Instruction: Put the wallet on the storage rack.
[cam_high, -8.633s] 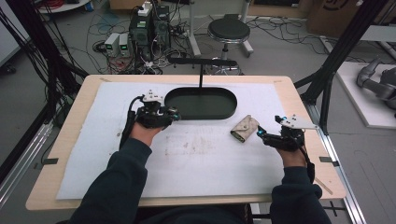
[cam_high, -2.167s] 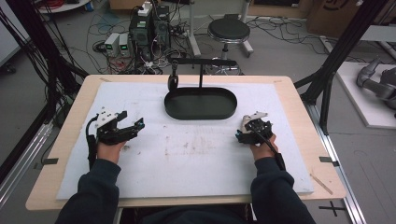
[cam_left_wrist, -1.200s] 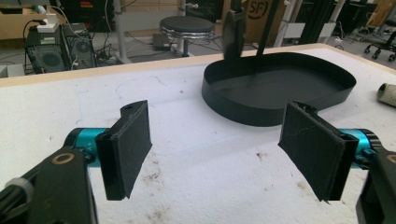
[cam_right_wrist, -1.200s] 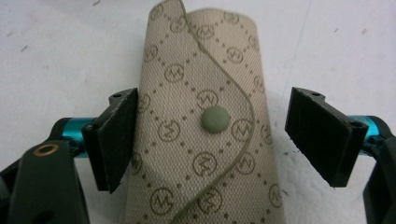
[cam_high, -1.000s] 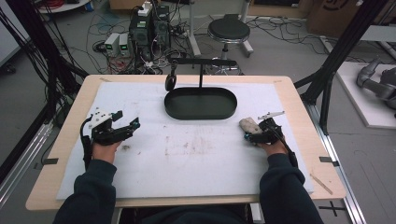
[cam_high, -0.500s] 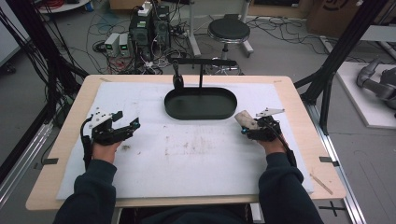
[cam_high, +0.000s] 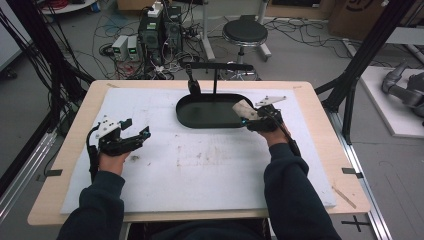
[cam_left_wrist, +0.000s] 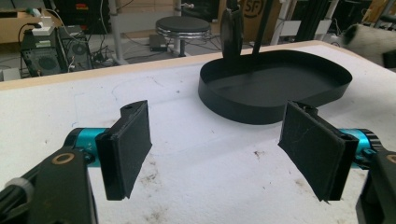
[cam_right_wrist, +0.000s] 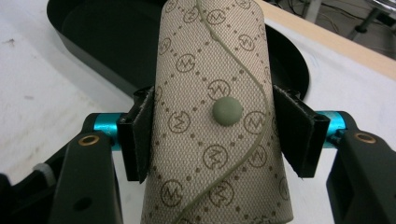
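The left gripper (cam_high: 136, 138) is resting on the white table cover (cam_high: 200, 160), jaws wide apart and holding nothing, well clear of the black tray (cam_high: 210, 112). The right gripper (cam_right_wrist: 219, 126) is clamping a patterned beige pouch (cam_right_wrist: 215, 116) across its sides, hovering at the tray's right rim. Judgement: the pouch is likely going into the tray; carrying it fully over the rim, lowering, then releasing seems advisable.

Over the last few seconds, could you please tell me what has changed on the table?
The right tongs, shut on the beige patterned fabric pouch, carried it forward and leftward to the rim of the black oval metal tray. The left tongs stayed open and in place near the table's left side; the tray did not move.
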